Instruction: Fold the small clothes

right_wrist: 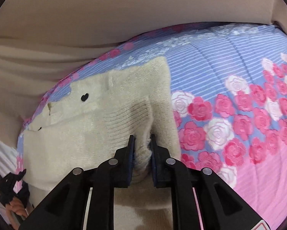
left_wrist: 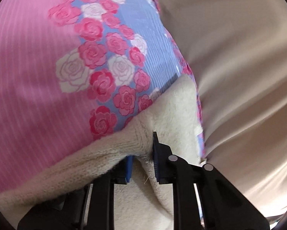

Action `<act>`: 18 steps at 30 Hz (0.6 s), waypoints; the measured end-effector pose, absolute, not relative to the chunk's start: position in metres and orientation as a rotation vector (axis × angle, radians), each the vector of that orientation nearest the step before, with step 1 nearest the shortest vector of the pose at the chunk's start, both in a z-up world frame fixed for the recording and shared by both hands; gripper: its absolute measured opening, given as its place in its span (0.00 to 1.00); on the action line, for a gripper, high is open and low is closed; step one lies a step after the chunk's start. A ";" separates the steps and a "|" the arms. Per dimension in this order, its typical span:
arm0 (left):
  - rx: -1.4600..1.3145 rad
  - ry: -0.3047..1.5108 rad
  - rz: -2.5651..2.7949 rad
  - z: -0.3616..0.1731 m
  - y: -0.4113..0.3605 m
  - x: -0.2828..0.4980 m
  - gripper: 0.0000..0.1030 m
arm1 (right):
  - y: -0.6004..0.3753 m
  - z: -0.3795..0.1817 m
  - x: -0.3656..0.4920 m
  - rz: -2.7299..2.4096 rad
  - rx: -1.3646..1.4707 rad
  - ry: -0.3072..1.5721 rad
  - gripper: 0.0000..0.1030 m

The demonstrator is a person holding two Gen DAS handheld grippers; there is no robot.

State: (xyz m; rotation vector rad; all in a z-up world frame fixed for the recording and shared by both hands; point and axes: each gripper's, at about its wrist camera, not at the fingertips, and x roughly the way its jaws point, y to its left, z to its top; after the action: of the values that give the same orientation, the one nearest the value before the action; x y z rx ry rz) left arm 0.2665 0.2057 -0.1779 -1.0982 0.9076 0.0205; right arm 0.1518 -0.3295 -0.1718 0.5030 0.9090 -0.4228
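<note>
The right gripper [right_wrist: 141, 149] is clamped on a bunched fold of the cream knit garment [right_wrist: 97, 118]; its two blue-padded fingers [right_wrist: 131, 149] stand close together with a tuft of fuzzy fabric squeezed between them, and the lower edge of that fold drops behind the black finger mounts and is lost from sight. From the pinch the garment spreads away to the left and up, lying on the rose-print bedspread [right_wrist: 229, 88]; a small black heart [right_wrist: 84, 97] sits on its upper part, and near its far left edge there are a tan mark and a dark speck, too small to identify. At the lower left of that view a black lacy piece [right_wrist: 11, 184] is cut by the frame edge, with something skin-toned below it that cannot be made out. Beyond the bedspread hangs a beige draped cloth [right_wrist: 85, 19].

The left gripper [left_wrist: 142, 153] also pinches the cream knit garment [left_wrist: 168, 111]; its right finger [left_wrist: 156, 153] presses against the fabric in plain view, while the left blue pad [left_wrist: 129, 164] is largely buried under a thick rolled edge of knit that drapes over it, so the exact width of the gap is hard to judge, though cloth fills it. The garment here is lifted and blurred, hiding whatever lies under it; past it the bedspread [left_wrist: 38, 67] runs pink-striped on the left and blue with roses in the middle; the beige cloth [left_wrist: 239, 57] fills the right side in folds.
</note>
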 end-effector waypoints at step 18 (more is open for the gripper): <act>-1.044 0.949 -0.099 -0.189 0.218 0.274 0.17 | 0.006 -0.182 0.413 0.303 0.114 1.125 0.12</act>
State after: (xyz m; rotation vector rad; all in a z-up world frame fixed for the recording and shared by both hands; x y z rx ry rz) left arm 0.2743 0.2179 -0.1893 -1.0440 0.9486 -0.0991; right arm 0.4129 0.0057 -0.1825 0.1144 1.1253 0.3028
